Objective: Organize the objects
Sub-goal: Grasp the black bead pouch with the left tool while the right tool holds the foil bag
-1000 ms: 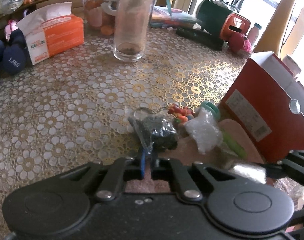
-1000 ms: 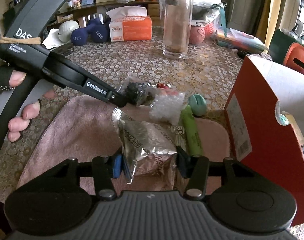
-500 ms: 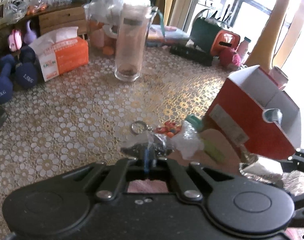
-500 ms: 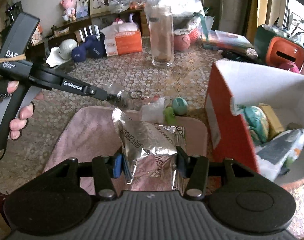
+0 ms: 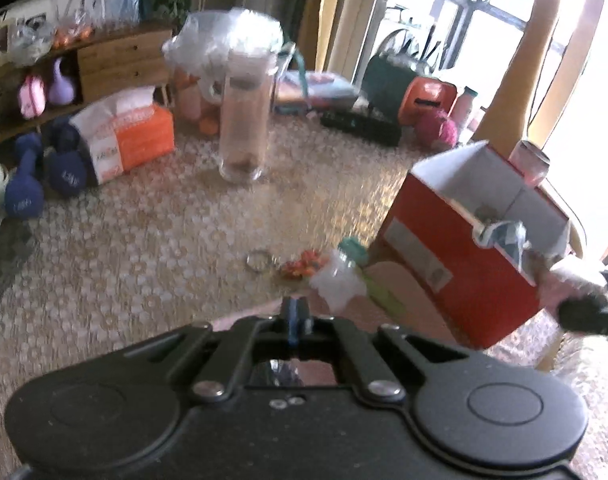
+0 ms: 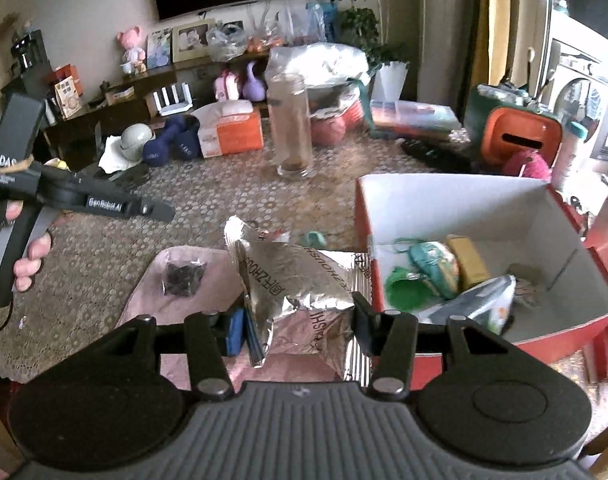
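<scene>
My right gripper (image 6: 296,320) is shut on a crinkled silver foil packet (image 6: 292,276), held above the pink towel (image 6: 184,308), left of the open red box (image 6: 463,208). The box holds a teal pouch (image 6: 433,268), a green item and a yellow block. A small clear bag of dark bits (image 6: 182,277) lies on the towel. My left gripper (image 5: 294,314) is shut and empty, raised above the table; in the right wrist view it (image 6: 160,212) hovers up and left of the dark bag. A key ring (image 5: 258,260), orange trinket, white bag and green item lie near the red box (image 5: 463,256).
A tall glass jar (image 6: 292,132) stands mid-table. An orange tissue box (image 6: 234,130), blue dumbbells (image 6: 168,146), a green-and-orange appliance (image 6: 511,128) and a pink ball crowd the far edge. The table has a gold floral cloth (image 5: 144,232).
My left gripper let go of the dark bag, which now lies on the towel, and rose back. My right gripper lifted the foil packet higher, beside the box opening.
</scene>
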Motion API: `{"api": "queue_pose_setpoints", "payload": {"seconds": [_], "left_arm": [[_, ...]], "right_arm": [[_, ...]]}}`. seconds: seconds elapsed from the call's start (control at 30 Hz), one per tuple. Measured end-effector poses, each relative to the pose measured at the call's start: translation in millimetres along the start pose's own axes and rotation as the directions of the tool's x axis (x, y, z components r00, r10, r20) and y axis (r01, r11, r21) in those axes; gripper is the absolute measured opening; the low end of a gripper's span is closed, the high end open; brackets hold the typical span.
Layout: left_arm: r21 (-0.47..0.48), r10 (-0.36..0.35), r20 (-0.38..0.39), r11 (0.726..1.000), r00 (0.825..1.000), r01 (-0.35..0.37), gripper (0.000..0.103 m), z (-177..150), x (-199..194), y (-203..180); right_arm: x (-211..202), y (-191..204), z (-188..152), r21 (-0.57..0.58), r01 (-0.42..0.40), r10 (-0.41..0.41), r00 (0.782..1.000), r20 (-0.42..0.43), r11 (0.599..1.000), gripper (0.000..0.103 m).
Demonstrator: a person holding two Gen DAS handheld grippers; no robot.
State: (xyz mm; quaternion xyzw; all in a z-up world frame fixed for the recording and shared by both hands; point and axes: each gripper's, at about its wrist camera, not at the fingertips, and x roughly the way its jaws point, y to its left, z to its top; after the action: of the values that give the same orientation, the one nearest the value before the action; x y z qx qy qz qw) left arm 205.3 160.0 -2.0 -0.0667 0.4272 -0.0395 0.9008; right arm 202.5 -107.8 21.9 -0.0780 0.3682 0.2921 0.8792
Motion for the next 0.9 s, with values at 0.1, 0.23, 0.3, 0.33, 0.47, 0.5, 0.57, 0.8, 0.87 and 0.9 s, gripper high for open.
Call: {"api": "queue_pose_setpoints", "payload": {"seconds": [0.1, 0.23, 0.3, 0.33, 0.47, 0.5, 0.57, 0.8, 0.87, 0.9], "left_arm": [[0.006, 0.024, -0.037, 1.0, 0.999, -0.024, 0.006, -9.6, 6.4, -2.6], [0.003, 0.038, -0.069, 0.999, 0.997, -0.038, 0.018, -19.4, 14.9, -3.7], [0.004, 0.056, -0.081, 0.998, 0.995, -0.056, 0.023, -23.1, 18.7, -3.7], [0.004, 0.062, -0.086, 0.998, 0.994, -0.062, 0.03, -23.9, 20.2, -3.6], [-0.017, 0.097, -0.077, 0.995, 0.992, -0.099, 0.07, -24.4, 23.2, -3.1], [-0.026, 0.102, -0.08, 0.994, 0.992, -0.104, 0.073, -23.9, 24.5, -2.8], [-0.054, 0.11, -0.111, 0.992, 0.988, -0.116, 0.077, -22.1, 31.2, -1.2], [-0.193, 0.135, -0.192, 0.966, 0.972, -0.172, 0.08, -19.4, 55.2, 10.6], [-0.233, 0.121, -0.21, 0.958, 0.97, -0.17, 0.08, -19.4, 61.4, 12.4], [-0.248, 0.11, -0.217, 0.955, 0.97, -0.163, 0.08, -20.0, 64.6, 12.4]], "right_arm": [[-5.6, -2.2, -1.1, -0.005, 0.0, 0.0, 1.0, 0.003, 1.0, 0.051], [-9.8, -2.4, -4.0, -0.01, -0.005, 0.005, 1.0, 0.008, 1.0, 0.051], [-11.0, -3.1, -4.7, -0.007, -0.01, 0.01, 1.0, 0.01, 1.0, 0.051], [-11.7, -3.0, -5.3, -0.007, -0.011, 0.011, 1.0, 0.01, 1.0, 0.051], [-13.0, -2.1, -6.6, -0.009, -0.011, 0.011, 1.0, 0.009, 1.0, 0.051], [-13.5, -2.0, -6.7, -0.011, -0.01, 0.01, 1.0, 0.01, 1.0, 0.051], [-13.2, -2.2, -6.6, -0.01, -0.012, 0.012, 1.0, 0.011, 1.0, 0.051], [-16.8, -3.3, -5.6, -0.011, -0.009, 0.01, 1.0, 0.015, 1.0, 0.051], [-17.1, -3.0, -5.7, -0.012, -0.008, 0.009, 1.0, 0.014, 1.0, 0.051], [-16.9, -3.1, -5.9, -0.013, -0.008, 0.008, 1.0, 0.012, 1.0, 0.051]]}}
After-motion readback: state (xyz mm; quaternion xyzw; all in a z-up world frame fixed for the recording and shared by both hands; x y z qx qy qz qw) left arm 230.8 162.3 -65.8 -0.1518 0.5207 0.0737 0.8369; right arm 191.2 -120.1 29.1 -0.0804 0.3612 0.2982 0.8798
